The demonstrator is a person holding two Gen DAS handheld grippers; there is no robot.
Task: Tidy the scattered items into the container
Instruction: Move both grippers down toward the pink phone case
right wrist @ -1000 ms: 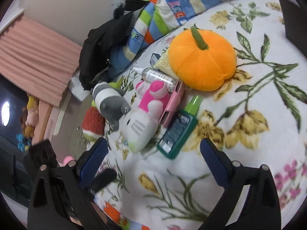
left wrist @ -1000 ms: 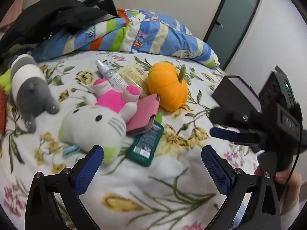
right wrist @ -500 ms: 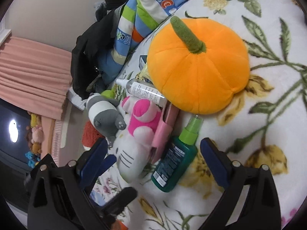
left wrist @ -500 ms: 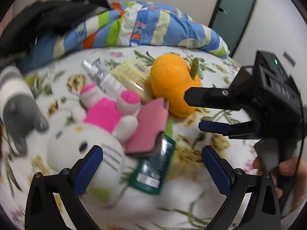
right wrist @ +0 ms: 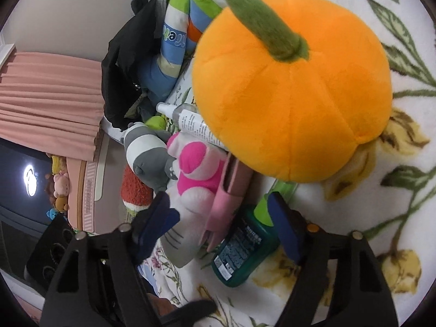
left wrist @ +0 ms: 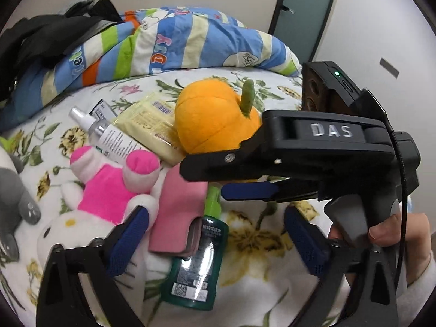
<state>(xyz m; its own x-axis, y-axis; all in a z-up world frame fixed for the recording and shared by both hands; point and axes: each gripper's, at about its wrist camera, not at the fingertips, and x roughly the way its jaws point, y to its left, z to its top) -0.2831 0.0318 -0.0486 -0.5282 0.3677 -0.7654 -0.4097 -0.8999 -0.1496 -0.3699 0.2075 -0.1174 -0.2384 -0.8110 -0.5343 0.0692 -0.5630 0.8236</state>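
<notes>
Nothing looks tidied yet: no container shows in either view, and the plush pumpkin (right wrist: 291, 87), white cat plush (left wrist: 90, 215), pink case (left wrist: 179, 215), green bottle (left wrist: 199, 264) and spray bottle (left wrist: 109, 133) all lie clustered on the floral blanket (left wrist: 261, 294). Both the left gripper (left wrist: 215, 239) and right gripper (right wrist: 220, 223) are closing, pads not yet pressing anything, around the case and bottle.

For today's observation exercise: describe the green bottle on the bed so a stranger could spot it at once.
Start at the big orange plush pumpkin on the flowered bedspread. Just in front of it lies the green bottle, partly under a pink case. Unlike the clear spray bottle behind, it is dark green with a lime-green top.
</notes>
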